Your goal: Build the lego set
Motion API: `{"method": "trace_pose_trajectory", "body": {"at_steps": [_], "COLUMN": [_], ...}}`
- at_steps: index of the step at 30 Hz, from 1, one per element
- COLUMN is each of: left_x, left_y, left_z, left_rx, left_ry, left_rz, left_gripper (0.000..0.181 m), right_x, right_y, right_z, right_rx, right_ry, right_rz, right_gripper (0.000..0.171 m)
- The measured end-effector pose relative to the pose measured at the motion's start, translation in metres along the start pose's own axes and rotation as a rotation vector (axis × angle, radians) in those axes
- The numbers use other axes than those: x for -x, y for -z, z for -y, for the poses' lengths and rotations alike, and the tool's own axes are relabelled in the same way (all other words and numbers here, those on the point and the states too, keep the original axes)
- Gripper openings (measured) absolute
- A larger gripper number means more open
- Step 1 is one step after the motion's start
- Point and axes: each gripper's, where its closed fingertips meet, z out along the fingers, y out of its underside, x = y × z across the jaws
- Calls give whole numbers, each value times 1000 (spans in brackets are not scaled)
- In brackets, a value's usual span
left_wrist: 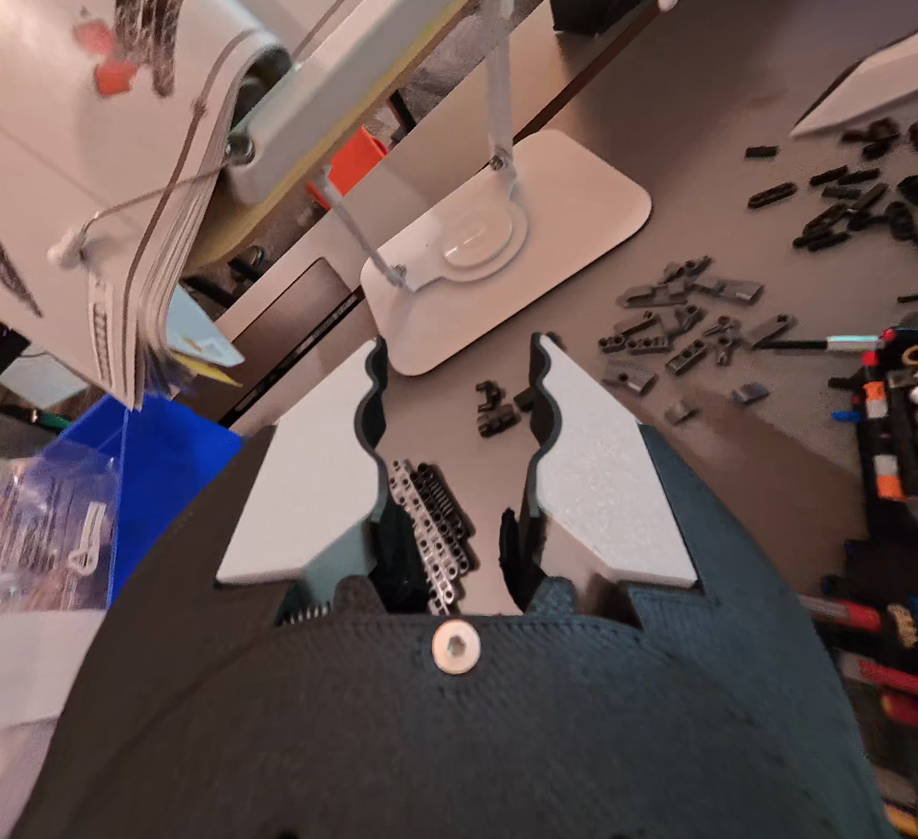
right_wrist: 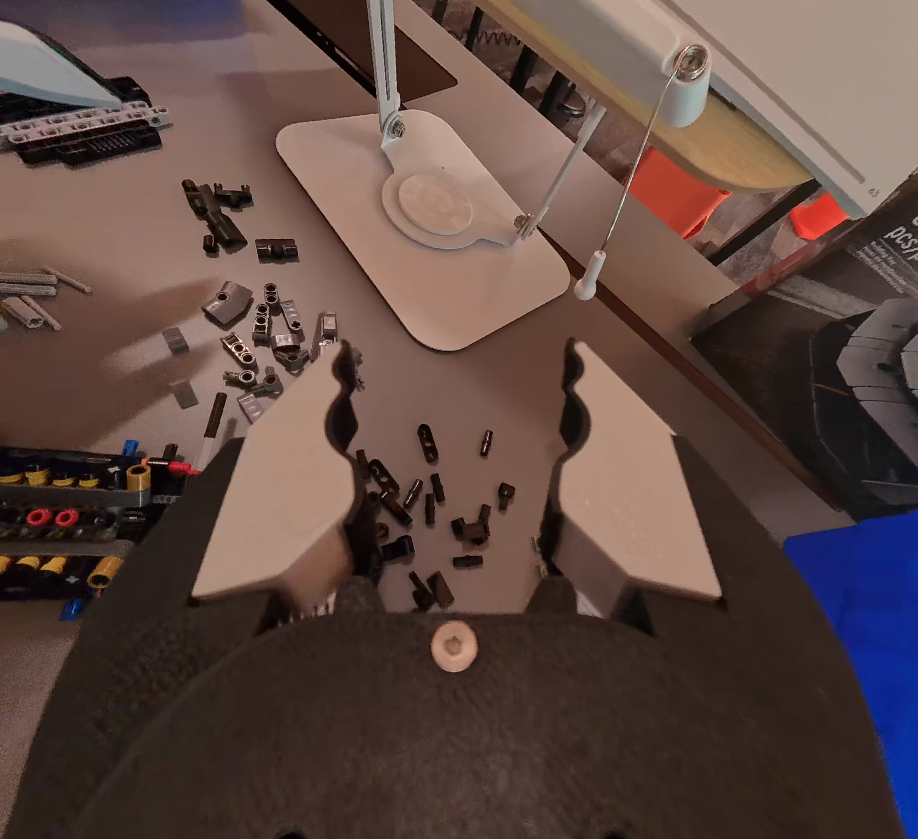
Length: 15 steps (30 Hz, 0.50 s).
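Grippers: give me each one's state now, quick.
Left gripper: open, holding nothing.
Right gripper: open, holding nothing.

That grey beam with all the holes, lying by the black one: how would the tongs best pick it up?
Grip the grey beam across its narrow width near the middle, coming from above. It lies flat and long, and a black beam hugs one side, so a finger of the open left tongs would likely have to wedge between them.

Both wrist cams look down, close over table (right_wrist: 149, 50); shared: white stand base (left_wrist: 521, 238) (right_wrist: 422, 228).
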Motion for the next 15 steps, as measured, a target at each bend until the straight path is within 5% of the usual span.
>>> {"method": "trace_pose_trajectory", "body": {"at_steps": [7,9,15], "left_x": [9,6,-1], "left_y": [6,6,0], "left_z": [-5,-6,-14], "left_rx": [-54,-55,-97], "left_ry": [37,38,54], "left_rz": [7,11,-21], "left_gripper": [2,0,0], "right_x": [-2,-2,-7], "right_y": [24,37,81], "right_z": [15,17,-7], "right_rx": [-59,-67,-22], "right_ry": [47,36,-17], "right_rz": [25,46,93], "right_gripper": [23,5,2]}}
